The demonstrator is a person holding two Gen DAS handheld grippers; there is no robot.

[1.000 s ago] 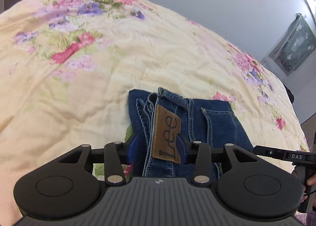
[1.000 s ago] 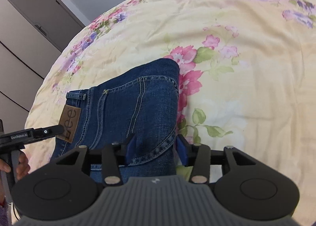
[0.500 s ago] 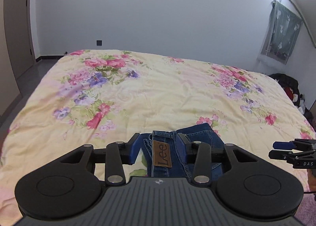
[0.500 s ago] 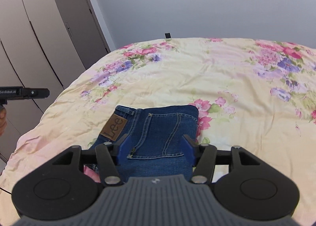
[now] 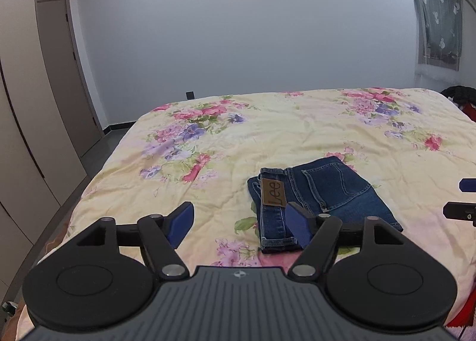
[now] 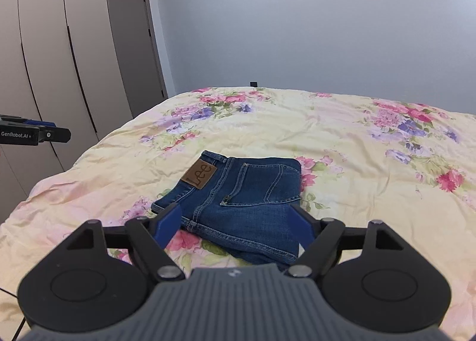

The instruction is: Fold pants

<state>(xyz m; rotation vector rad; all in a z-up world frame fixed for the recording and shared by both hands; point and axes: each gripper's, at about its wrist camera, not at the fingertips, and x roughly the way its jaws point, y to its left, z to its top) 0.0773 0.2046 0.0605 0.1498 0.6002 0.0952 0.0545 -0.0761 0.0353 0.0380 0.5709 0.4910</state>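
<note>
- One pair of blue denim pants [image 6: 238, 201] lies folded into a compact block on the near part of the bed, back pocket facing up.
- A brown leather "Lee" patch [image 6: 200, 178] sits on the waistband at the block's left end in the right wrist view; in the left wrist view the same patch [image 5: 272, 195] stands nearly upright on the left of the stack.
- Several denim layers show at the block's left edge, stacked one on another.
- The floral bedspread [image 6: 357, 162], pale yellow with pink and purple flowers, is rumpled around the pants and covers the whole bed.
- The left gripper [image 5: 238, 222] hangs above the bedspread with its jaws opening wide; nothing is between the blue pads, and the pants lie beyond and partly behind its right finger.
- The right gripper [image 6: 235, 225] hangs above the near edge of the pants, its jaws also opening; the denim shows in the gap below them, but the pads are clear of it.
- Each gripper's tip juts into the edge of the other's view, apart from the pants.
- A grey door [image 6: 134, 43] and pale wardrobe panels [image 6: 44, 43] stand to the left of the bed, a plain wall behind it.
- A dark green curtain [image 5: 440, 28] hangs at the far right.
</note>
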